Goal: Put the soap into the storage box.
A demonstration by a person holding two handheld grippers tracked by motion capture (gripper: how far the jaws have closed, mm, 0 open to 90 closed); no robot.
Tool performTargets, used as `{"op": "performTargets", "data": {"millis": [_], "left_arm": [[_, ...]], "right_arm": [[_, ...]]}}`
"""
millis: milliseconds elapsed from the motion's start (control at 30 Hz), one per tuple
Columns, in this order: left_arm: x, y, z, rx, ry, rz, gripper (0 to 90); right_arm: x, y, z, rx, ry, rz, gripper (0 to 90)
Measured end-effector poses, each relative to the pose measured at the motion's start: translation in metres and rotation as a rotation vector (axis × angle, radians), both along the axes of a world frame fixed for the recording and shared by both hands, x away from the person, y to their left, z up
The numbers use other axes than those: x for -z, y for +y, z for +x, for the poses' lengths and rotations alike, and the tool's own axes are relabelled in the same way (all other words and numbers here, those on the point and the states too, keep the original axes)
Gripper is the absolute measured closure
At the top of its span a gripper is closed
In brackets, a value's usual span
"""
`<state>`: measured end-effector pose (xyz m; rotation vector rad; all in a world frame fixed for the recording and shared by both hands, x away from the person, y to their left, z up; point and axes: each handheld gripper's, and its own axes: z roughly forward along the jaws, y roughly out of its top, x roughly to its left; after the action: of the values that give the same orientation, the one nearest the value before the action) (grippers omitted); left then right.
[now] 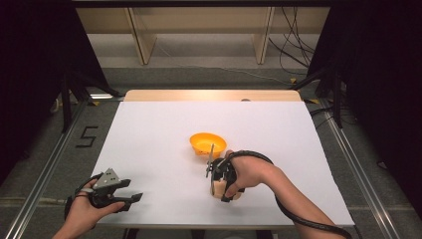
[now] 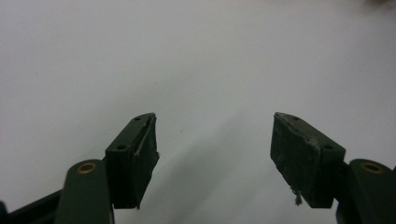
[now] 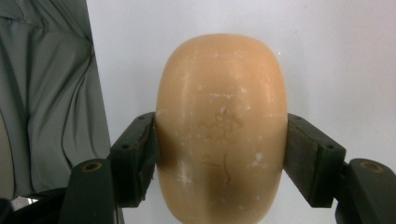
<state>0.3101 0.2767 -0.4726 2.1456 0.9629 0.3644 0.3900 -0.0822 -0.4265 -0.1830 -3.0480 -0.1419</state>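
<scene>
Right gripper (image 3: 219,154) near the desk's (image 1: 149,149) front edge: jaws clamp a tan rounded block (image 3: 220,126) at mid-body, pads flat on both flanks. Judged step: carry to the orange bowl (image 1: 207,143) just beyond; keep squeeze steady, lift straight, since the smooth surface may slip. Left gripper (image 2: 215,154) wide apart, empty, over bare desk.

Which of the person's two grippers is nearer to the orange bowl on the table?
The right. The right gripper sits just on the person's side of the orange bowl, gripping a tan soap bar. The left gripper is far off by the table's near-left edge.
</scene>
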Motion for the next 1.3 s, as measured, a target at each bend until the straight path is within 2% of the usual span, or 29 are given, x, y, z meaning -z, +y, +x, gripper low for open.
{"op": "performTargets", "data": {"millis": [33, 67, 167, 333, 367, 467, 500, 533, 600, 667, 700, 733, 800, 867, 933, 967, 1100, 1133, 1200, 1233, 1267, 1300], "left_arm": [[0.0, 0.0, 0.0, -0.004, -0.002, 0.002, 31.5], [0.0, 0.0, 0.0, -0.004, -0.002, 0.002, 31.5], [0.0, 0.0, 0.0, -0.005, -0.002, 0.002, 31.5], [0.0, 0.0, 0.0, 0.0, 0.0, 0.002, 31.5], [0.0, 0.0, 0.0, 0.0, 0.0, 0.002, 31.6], [0.0, -0.001, 0.0, -0.005, -0.001, -0.007, 31.6], [0.0, -0.001, 0.0, -0.006, -0.001, -0.009, 31.5], [0.0, 0.0, 0.0, -0.003, -0.002, 0.003, 31.6], [0.0, 0.0, 0.0, -0.005, -0.003, 0.002, 31.5], [0.0, 0.0, 0.0, -0.005, -0.003, 0.003, 31.5], [0.0, 0.0, 0.0, -0.005, -0.003, 0.003, 31.5], [0.0, 0.0, 0.0, -0.004, -0.003, 0.003, 31.6], [0.0, 0.0, 0.0, -0.003, -0.002, 0.004, 31.5], [0.0, 0.0, 0.0, -0.005, -0.003, 0.002, 31.5], [0.0, 0.0, 0.0, -0.007, -0.004, 0.002, 31.6], [0.0, 0.0, 0.0, -0.007, -0.004, 0.002, 31.5], [0.0, 0.0, 0.0, -0.008, -0.005, 0.0, 31.5], [0.0, 0.0, 0.0, -0.008, -0.006, 0.0, 31.6], [0.0, -0.001, 0.0, -0.009, -0.006, -0.001, 31.5], [0.0, -0.001, 0.0, -0.005, -0.004, -0.004, 31.6], [0.0, -0.001, 0.0, -0.005, -0.004, -0.002, 31.6], [0.0, -0.001, 0.0, -0.004, -0.004, -0.002, 31.5]], "right_arm": [[-0.001, -0.001, -0.001, 0.025, 0.016, -0.017, 33.4], [-0.001, -0.003, 0.0, 0.016, 0.005, -0.009, 33.5], [-0.002, -0.007, 0.0, 0.013, 0.013, -0.011, 33.5], [-0.004, -0.014, 0.0, 0.042, 0.007, -0.017, 33.4], [-0.004, -0.015, 0.002, 0.025, 0.004, -0.011, 33.4], [-0.007, -0.018, 0.0, 0.07, 0.002, -0.017, 33.4], [-0.008, -0.019, 0.001, 0.072, 0.005, -0.018, 33.4], [-0.008, -0.021, 0.003, 0.046, 0.0, -0.011, 33.4], [-0.009, -0.023, 0.002, 0.065, -0.001, -0.016, 33.4], [-0.01, -0.026, 0.005, 0.049, -0.009, -0.005, 33.4], [-0.011, -0.027, 0.004, 0.062, -0.005, -0.001, 33.4], [-0.013, -0.028, 0.002, 0.112, -0.003, -0.026, 33.4], [-0.012, -0.032, 0.006, 0.08, -0.007, -0.009, 33.4], [-0.013, -0.034, 0.005, 0.097, -0.01, -0.014, 33.4], [-0.013, -0.037, 0.007, 0.087, -0.009, -0.01, 33.5], [-0.014, -0.038, 0.006, 0.115, -0.008, -0.022, 33.4], [-0.014, -0.044, 0.009, 0.091, -0.014, -0.007, 33.4], [-0.016, -0.045, 0.008, 0.119, -0.012, -0.016, 33.4], [-0.017, -0.049, 0.01, 0.12, -0.019, -0.014, 33.4], [-0.018, -0.049, 0.008, 0.142, -0.02, -0.021, 33.5], [-0.018, -0.051, 0.011, 0.119, -0.019, -0.017, 33.4], [-0.019, -0.052, 0.011, 0.122, -0.015, -0.018, 33.5]]}}
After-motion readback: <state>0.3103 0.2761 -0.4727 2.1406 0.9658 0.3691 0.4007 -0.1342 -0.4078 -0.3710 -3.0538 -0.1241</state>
